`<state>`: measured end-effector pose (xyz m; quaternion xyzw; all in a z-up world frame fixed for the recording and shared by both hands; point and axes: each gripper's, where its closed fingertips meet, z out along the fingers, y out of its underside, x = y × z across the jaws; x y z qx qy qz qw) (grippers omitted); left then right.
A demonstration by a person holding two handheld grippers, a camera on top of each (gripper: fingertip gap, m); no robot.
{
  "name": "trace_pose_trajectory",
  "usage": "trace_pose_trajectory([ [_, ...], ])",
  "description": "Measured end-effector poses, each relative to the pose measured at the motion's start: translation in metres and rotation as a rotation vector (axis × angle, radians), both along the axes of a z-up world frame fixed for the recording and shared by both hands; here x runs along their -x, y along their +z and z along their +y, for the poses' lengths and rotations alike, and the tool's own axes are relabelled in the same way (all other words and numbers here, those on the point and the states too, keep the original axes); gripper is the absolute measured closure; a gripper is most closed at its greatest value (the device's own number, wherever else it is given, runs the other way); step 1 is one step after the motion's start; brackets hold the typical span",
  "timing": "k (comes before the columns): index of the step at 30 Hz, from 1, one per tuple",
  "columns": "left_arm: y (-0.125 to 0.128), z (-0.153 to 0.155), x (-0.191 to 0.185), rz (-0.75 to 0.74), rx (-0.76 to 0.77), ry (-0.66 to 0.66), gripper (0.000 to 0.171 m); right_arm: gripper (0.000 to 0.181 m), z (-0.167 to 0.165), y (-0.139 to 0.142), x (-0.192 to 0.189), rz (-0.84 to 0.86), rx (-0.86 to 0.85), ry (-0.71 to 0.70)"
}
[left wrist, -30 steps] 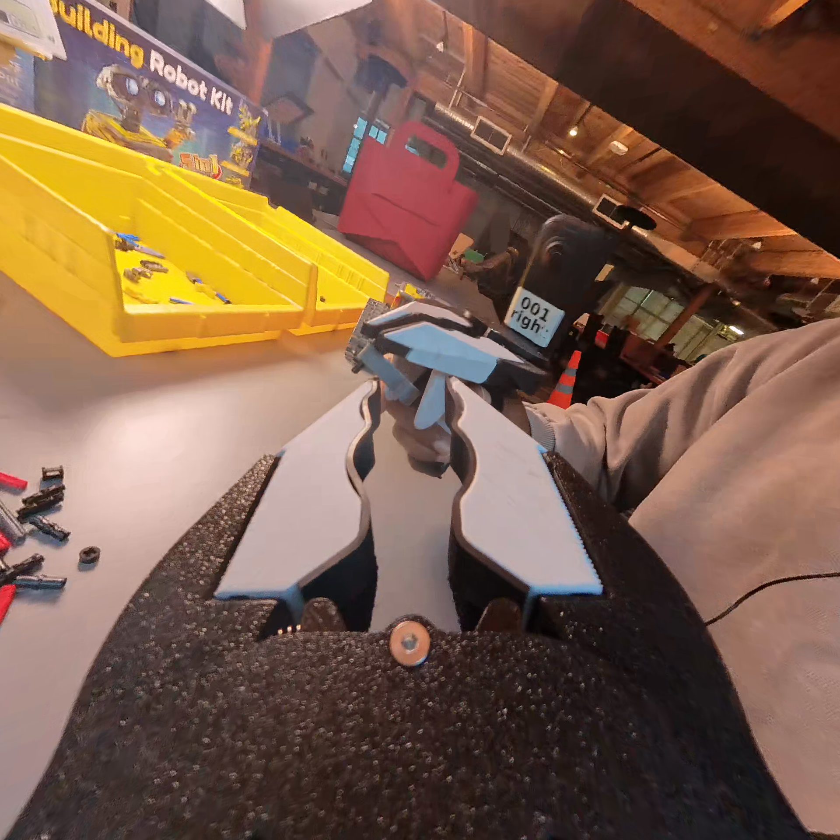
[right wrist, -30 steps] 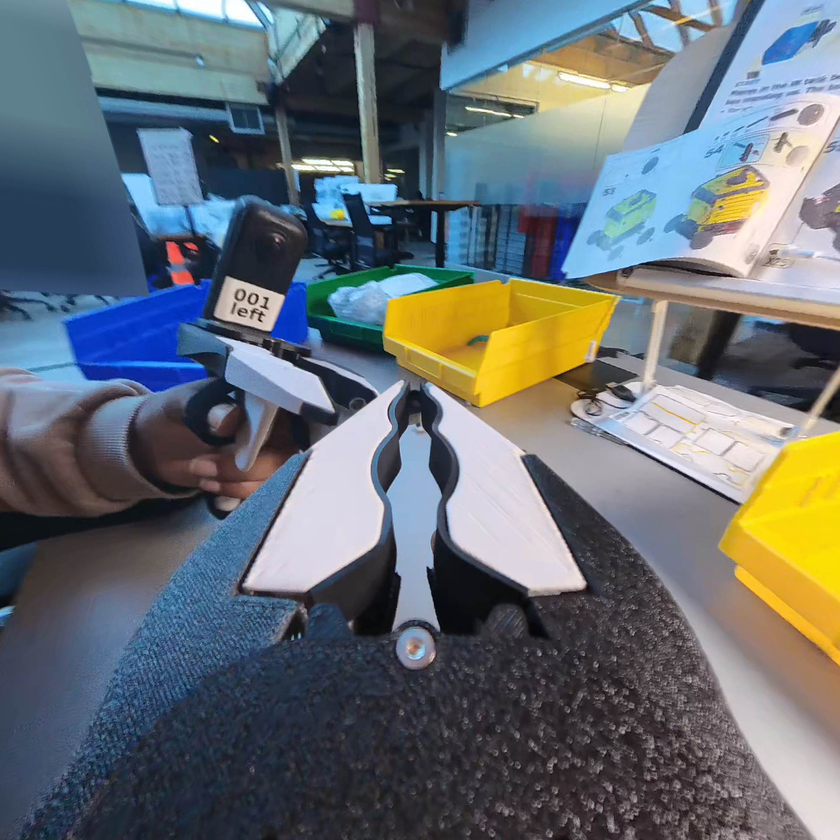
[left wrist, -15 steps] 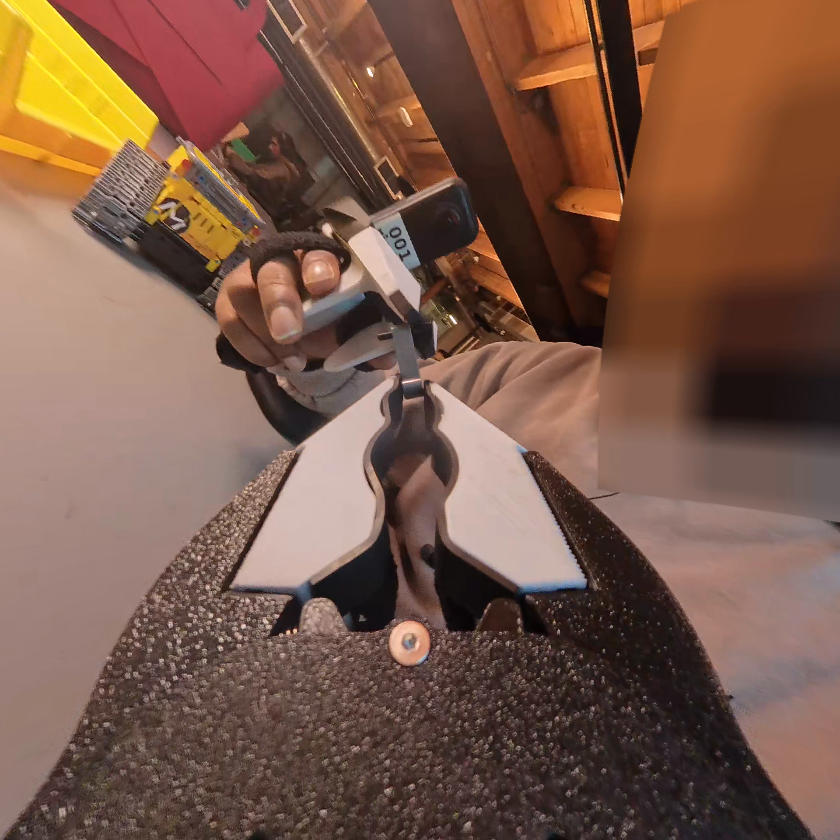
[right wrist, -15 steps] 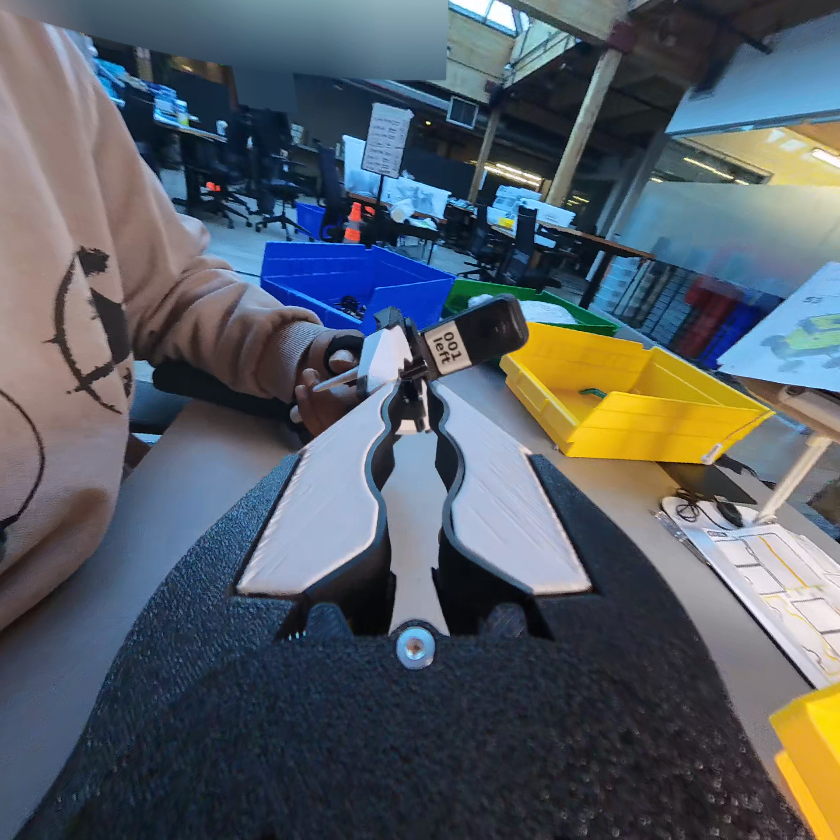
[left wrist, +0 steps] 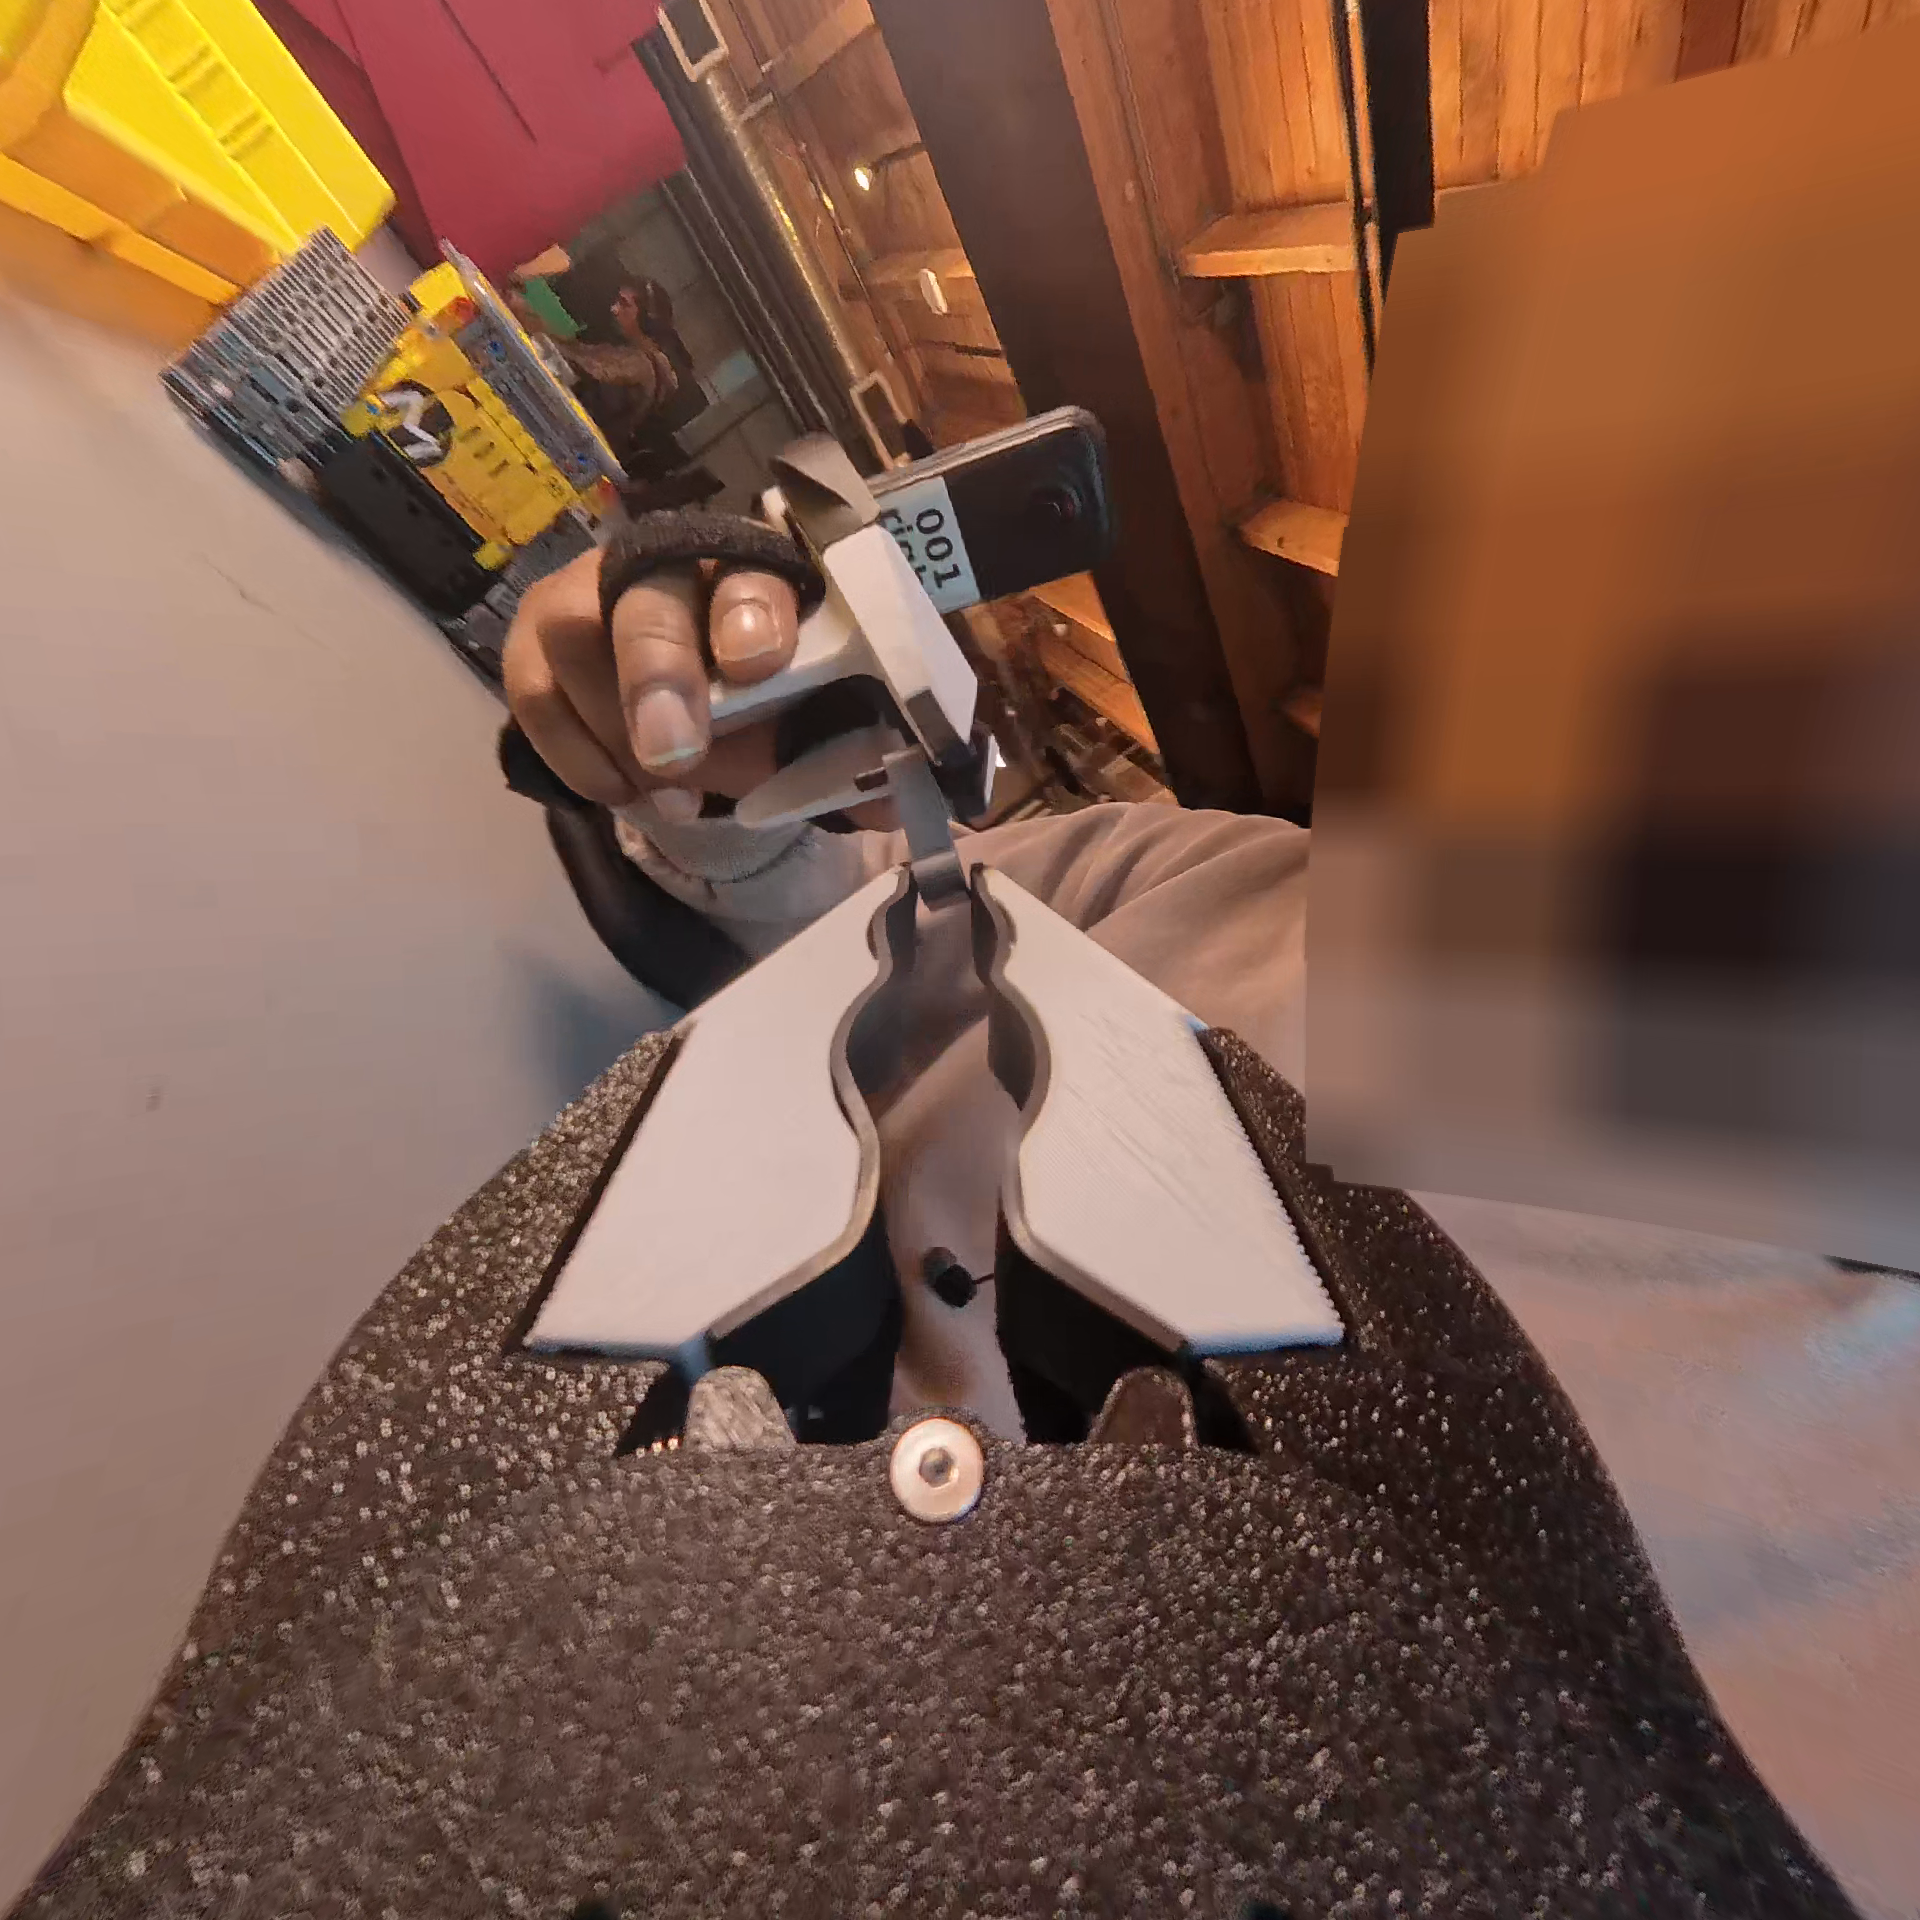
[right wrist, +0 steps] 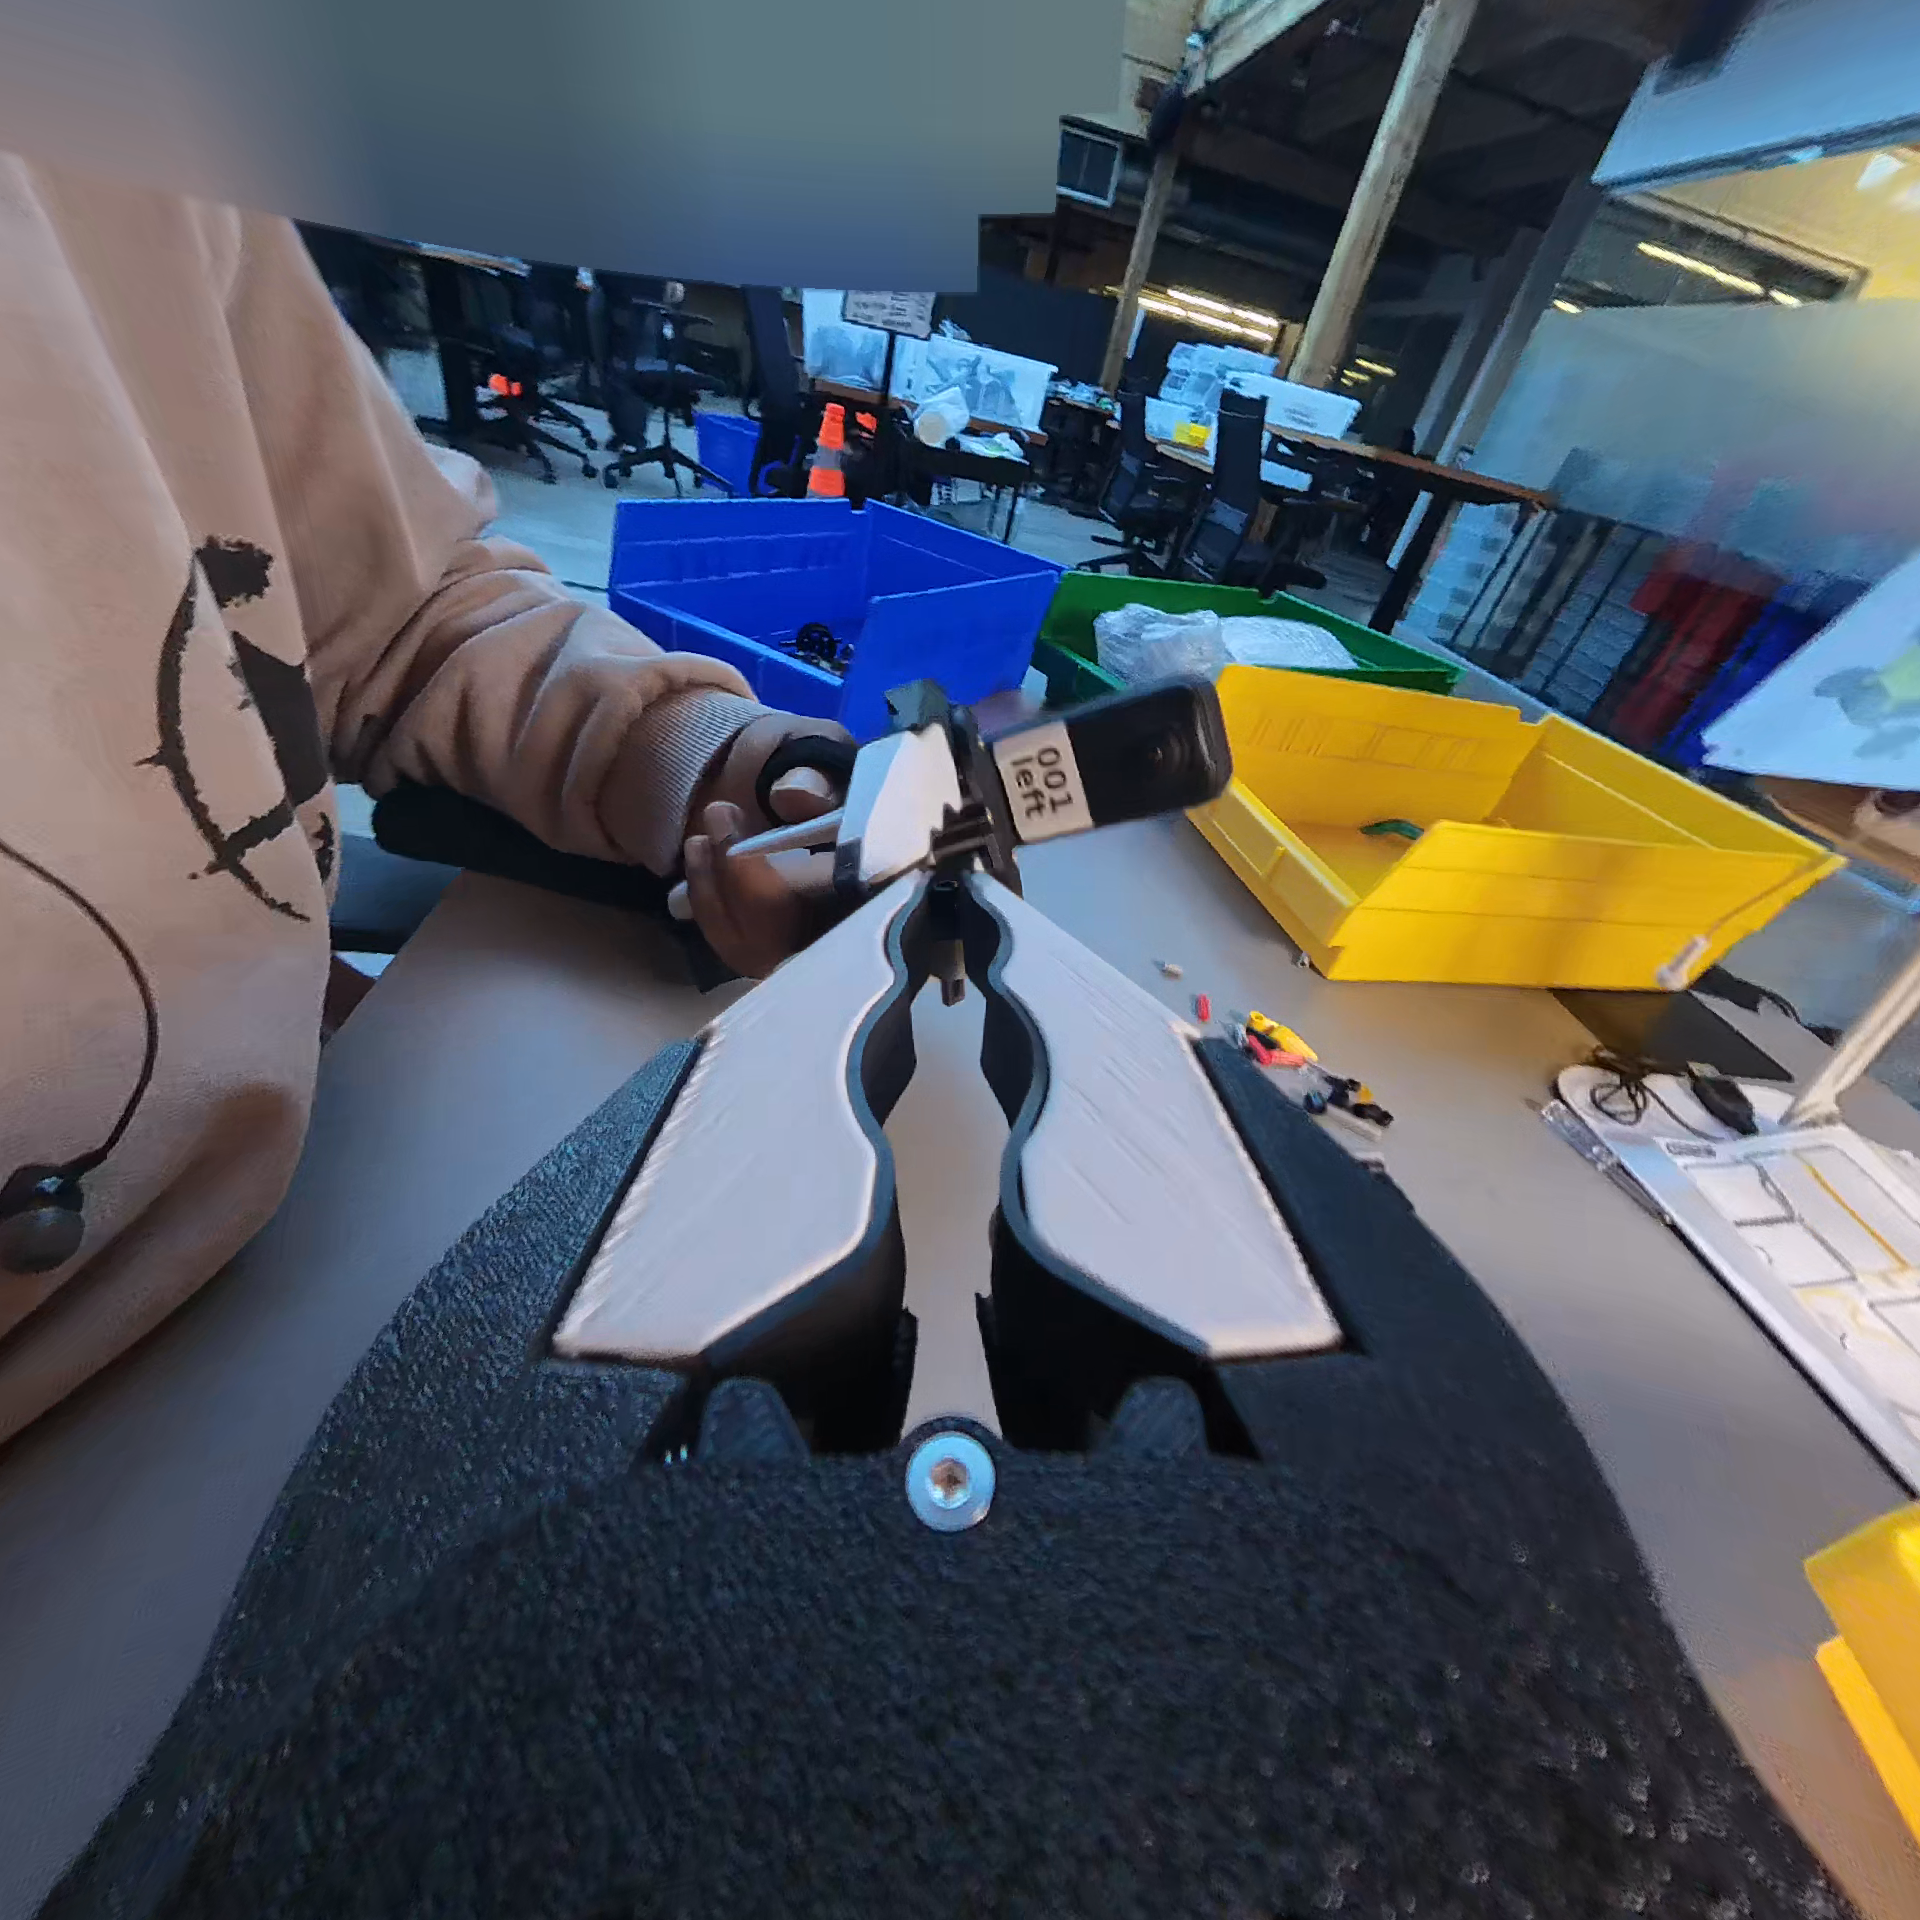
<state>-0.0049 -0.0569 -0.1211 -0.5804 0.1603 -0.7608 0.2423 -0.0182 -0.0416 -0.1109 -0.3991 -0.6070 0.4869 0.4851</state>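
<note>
My left gripper (left wrist: 943,883) is shut on the lower end of a thin grey piece (left wrist: 928,831). The piece runs up to the tips of my right gripper (left wrist: 914,764), which a hand (left wrist: 623,665) holds facing me. In the right wrist view, my right gripper (right wrist: 943,883) is nearly shut on a small dark piece (right wrist: 948,940) whose shape is hard to make out. The left gripper (right wrist: 961,831) meets it tip to tip, just above the grey table (right wrist: 520,1039). A person's beige sleeve (right wrist: 540,707) lies behind it.
A yellow bin (right wrist: 1475,862), a green bin (right wrist: 1247,613) and a blue bin (right wrist: 831,582) stand behind the grippers. Small loose parts (right wrist: 1288,1049) and a printed sheet (right wrist: 1787,1216) lie to the right. A yellow and grey model (left wrist: 436,416) and yellow bins (left wrist: 156,135) show in the left wrist view. My left and right fingertips are right by each other.
Both grippers have swung round toward the person and toward each other. Their tips have come together around the small piece. Over the last half second they have drawn slightly closer.
</note>
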Motion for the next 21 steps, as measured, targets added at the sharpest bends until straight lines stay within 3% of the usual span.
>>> trace_pose_trajectory([
  [6, -0.006, 0.021, 0.007, 0.316, -0.388, 0.31, 0.147, 0.178, 0.019, -0.01, 0.013, -0.021, 0.282, -0.092],
  [10, -0.01, 0.03, 0.013, 0.47, -0.52, 0.429, 0.156, 0.179, 0.024, -0.014, 0.023, -0.012, 0.474, -0.123],
  [14, -0.011, 0.026, 0.013, 0.494, -0.523, 0.389, 0.156, 0.179, 0.022, -0.015, 0.024, -0.002, 0.539, -0.093],
  [21, -0.004, 0.007, 0.005, 0.392, -0.463, 0.25, 0.157, 0.177, 0.001, -0.008, 0.016, 0.006, 0.457, 0.051],
])
